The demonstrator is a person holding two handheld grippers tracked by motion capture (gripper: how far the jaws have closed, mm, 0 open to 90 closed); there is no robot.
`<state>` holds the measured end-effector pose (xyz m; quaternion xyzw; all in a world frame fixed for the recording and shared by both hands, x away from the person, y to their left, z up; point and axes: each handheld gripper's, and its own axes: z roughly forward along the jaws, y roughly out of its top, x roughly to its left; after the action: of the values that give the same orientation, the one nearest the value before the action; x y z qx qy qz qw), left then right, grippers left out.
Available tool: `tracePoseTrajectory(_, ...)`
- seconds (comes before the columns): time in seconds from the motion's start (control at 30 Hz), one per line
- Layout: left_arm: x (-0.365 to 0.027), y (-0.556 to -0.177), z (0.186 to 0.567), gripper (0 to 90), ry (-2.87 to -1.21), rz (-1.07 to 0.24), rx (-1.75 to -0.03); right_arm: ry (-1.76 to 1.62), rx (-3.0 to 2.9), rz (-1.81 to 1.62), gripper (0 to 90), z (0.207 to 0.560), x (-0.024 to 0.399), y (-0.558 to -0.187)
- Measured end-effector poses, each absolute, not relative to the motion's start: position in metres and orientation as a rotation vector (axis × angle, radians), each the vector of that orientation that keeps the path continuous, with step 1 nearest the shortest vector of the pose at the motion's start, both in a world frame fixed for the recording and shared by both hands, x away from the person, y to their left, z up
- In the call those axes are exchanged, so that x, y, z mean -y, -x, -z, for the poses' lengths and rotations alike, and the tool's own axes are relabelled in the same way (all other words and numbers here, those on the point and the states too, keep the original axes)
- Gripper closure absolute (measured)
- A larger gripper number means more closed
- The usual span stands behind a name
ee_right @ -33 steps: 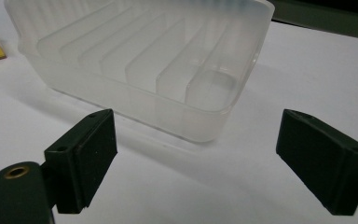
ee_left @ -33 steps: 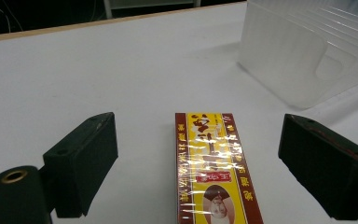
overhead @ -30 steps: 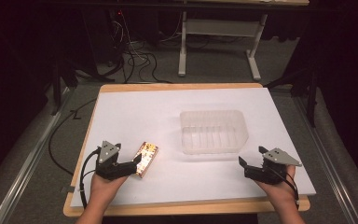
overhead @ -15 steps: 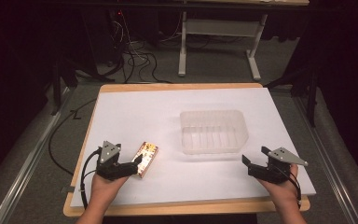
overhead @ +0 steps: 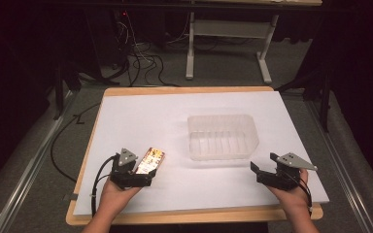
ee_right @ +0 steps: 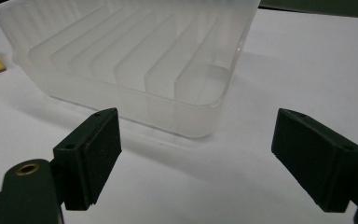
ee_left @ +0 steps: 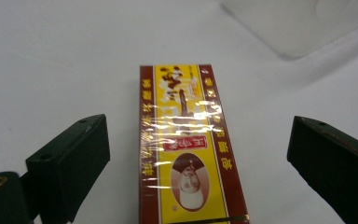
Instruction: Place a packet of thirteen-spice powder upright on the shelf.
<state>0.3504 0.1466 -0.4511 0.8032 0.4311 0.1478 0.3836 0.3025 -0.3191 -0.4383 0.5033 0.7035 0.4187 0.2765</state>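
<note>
- Since a second ago, our left gripper [overhead: 143, 174] has slid a little toward the near edge of the table and lower, and its jaws have just been opening; the box is between them but not pressed.
- We see the red-and-yellow box [ee_left: 184, 144] lying flat on the white sheet [overhead: 141, 121], its long sides running straight out between the left jaws, with white sheet visible on both sides of it.
- Our left jaws stand wide and released, each well off the box's sides, touching nothing.
- From the high view, the box [overhead: 150, 160] lies to the left of the clear plastic tray [overhead: 223, 136] and apart from it, nearer the front edge.
- Our right gripper [overhead: 256, 171] rests to the right of the tray's near corner, jaws spread wide and empty.
- Through the right gripper view, the tray [ee_right: 135, 60] with its ribbed floor sits just beyond the spread jaws, clear of both.
</note>
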Motion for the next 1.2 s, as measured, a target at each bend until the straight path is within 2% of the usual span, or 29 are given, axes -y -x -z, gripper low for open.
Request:
tracePoseTrajectory(0.23, -0.135, -0.356, 0.459, 7.0, -2.146, -0.434, -1.119, -1.361, -1.907, -1.121, 16.5, 0.440, 0.317, -0.303)
tracePoseTrajectory(0.37, -0.135, -0.361, 0.464, 10.6, -2.170, -0.427, -1.162, -1.365, -1.907, -1.124, 16.9, 0.439, 0.317, -0.302)
tracePoseTrajectory(0.47, -0.132, -0.361, 0.467, 19.2, -2.203, -0.443, -1.173, -1.366, -1.907, -1.123, 17.2, 0.440, 0.318, -0.303)
tracePoseTrajectory(0.53, -0.133, -0.359, 0.467, 29.2, -2.205, -0.448, -1.171, -1.369, -1.909, -1.120, 17.2, 0.440, 0.318, -0.303)
tracePoseTrajectory(0.63, -0.134, -0.355, 0.465, 32.4, -2.213, -0.435, -1.181, -1.387, -1.908, -1.135, 17.8, 0.441, 0.318, -0.302)
tracePoseTrajectory(0.87, -0.149, -0.334, 0.462, 32.6, -2.243, -0.413, -1.211, -1.378, -1.911, -1.157, 17.9, 0.439, 0.316, -0.299)
tracePoseTrajectory(1.1, -0.149, -0.335, 0.459, 31.8, -2.286, -0.375, -1.224, -1.373, -1.918, -1.147, 17.9, 0.439, 0.314, -0.299)
tracePoseTrajectory(1.2, -0.146, -0.344, 0.456, 25.3, -2.348, -0.300, -1.223, -1.374, -1.911, -1.152, 18.0, 0.438, 0.314, -0.298)
